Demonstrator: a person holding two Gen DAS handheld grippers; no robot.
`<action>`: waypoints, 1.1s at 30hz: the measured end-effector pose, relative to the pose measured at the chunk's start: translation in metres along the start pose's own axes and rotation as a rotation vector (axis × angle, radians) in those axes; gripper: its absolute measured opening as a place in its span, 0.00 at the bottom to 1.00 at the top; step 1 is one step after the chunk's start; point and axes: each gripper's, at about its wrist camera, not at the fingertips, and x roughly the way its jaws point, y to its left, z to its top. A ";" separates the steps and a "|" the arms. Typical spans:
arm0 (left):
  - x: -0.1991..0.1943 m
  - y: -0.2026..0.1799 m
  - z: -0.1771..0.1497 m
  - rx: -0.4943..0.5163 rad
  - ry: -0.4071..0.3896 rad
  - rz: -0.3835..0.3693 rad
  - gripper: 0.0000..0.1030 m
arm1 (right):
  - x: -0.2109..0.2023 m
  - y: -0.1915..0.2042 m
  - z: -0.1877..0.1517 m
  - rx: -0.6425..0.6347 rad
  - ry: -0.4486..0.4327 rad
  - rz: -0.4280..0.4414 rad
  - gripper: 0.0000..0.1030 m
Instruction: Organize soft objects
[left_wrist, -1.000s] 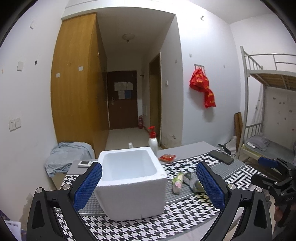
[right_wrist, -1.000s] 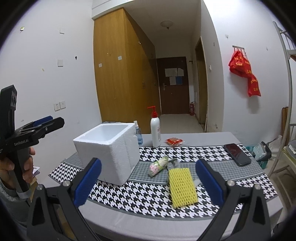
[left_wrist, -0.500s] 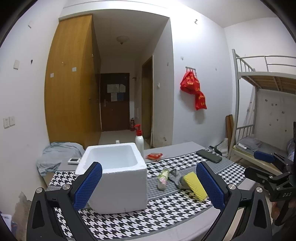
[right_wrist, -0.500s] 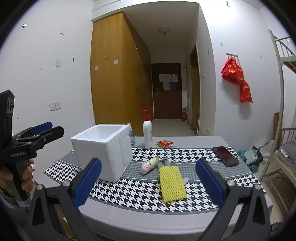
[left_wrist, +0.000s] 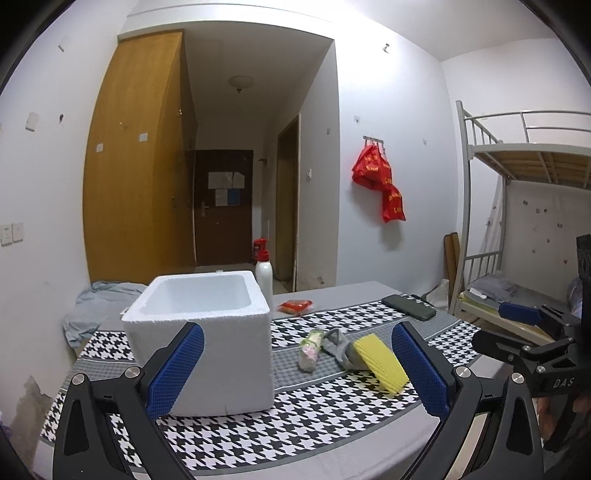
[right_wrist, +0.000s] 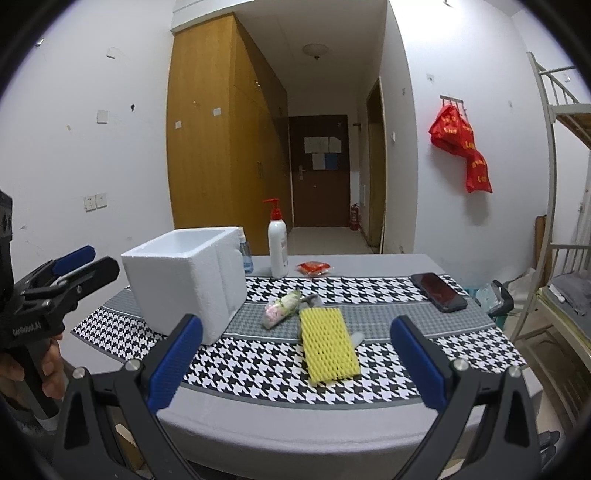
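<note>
Both wrist views: even, cool indoor light, moderately bright, no hard glare. Ceiling lamp (right_wrist: 314, 49) down hallway ahead appears unlit; source itself out of frame. Hallway ahead dimmer than room. Soft shadow under red bags (right_wrist: 462, 147) on wall ahead-right. Faint shadow at base of foam box (left_wrist: 207, 339). Strong fisheye bending: wall edges and bunk frame (left_wrist: 480, 206) curve near rim; black vignette in all corners. Focus sharp mid-frame; slight softness and purple fringing toward rim. No motion blur.
</note>
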 end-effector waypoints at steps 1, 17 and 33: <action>0.000 -0.001 -0.002 0.001 -0.001 -0.006 0.99 | 0.001 -0.001 -0.001 0.001 0.002 0.000 1.00; 0.027 -0.003 -0.022 -0.023 0.050 -0.043 0.99 | 0.034 -0.007 -0.015 0.006 0.079 -0.020 1.00; 0.070 -0.023 -0.038 -0.006 0.137 -0.112 0.99 | 0.064 -0.032 -0.032 0.040 0.161 -0.038 1.00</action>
